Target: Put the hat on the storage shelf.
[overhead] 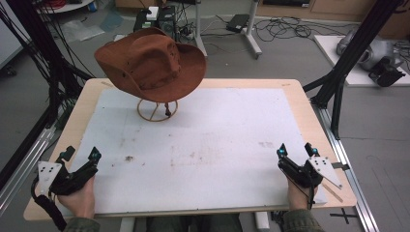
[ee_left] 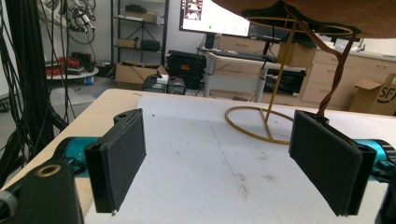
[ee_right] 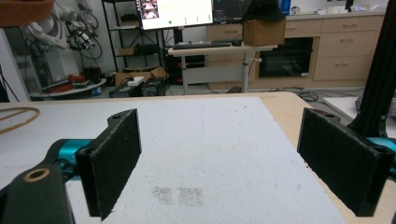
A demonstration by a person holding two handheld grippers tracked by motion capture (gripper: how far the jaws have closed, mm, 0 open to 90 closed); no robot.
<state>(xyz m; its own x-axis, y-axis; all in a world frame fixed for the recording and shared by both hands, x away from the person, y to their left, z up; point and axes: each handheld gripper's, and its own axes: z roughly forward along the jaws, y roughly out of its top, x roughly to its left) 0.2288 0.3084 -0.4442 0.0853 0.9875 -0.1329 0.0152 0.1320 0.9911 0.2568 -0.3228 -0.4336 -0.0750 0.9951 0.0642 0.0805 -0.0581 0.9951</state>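
1. Sitting on a wire stand [overhead: 157, 110] at the far left part of the tabletop [overhead: 304, 111], a brown brimmed hat [overhead: 152, 64] is raised above the white mat [overhead: 203, 145] that covers most of the wood.
2. The stand has a round golden ring for a base, resting on the mat, and a thin upright rod that goes up under the hat's crown.
3. From the left gripper view, the hat's brim fills the upper right corner, and a brown cord [ee_left: 337, 70] hangs from it beside the stand's rod.
4. The left claw [overhead: 80, 155] is at the near left corner of the mat, held in the person's left hand [overhead: 80, 195]; its jaws stand wide apart with nothing between them.
5. That claw points toward the stand, which lies well ahead of it and a little to its right.
6. The right claw [overhead: 296, 150] is at the near right edge of the mat, held in the right hand [overhead: 299, 193]; its jaws are likewise spread wide and empty.
7. In the right gripper view, bare mat with a faint grey smudge [ee_right: 178, 195] lies between the jaws, and a piece of the stand's ring shows at the far left.
8. Both claws are well apart from the hat and from each other.
9. Small brown stains [overhead: 129, 158] mark the mat near its middle and left.
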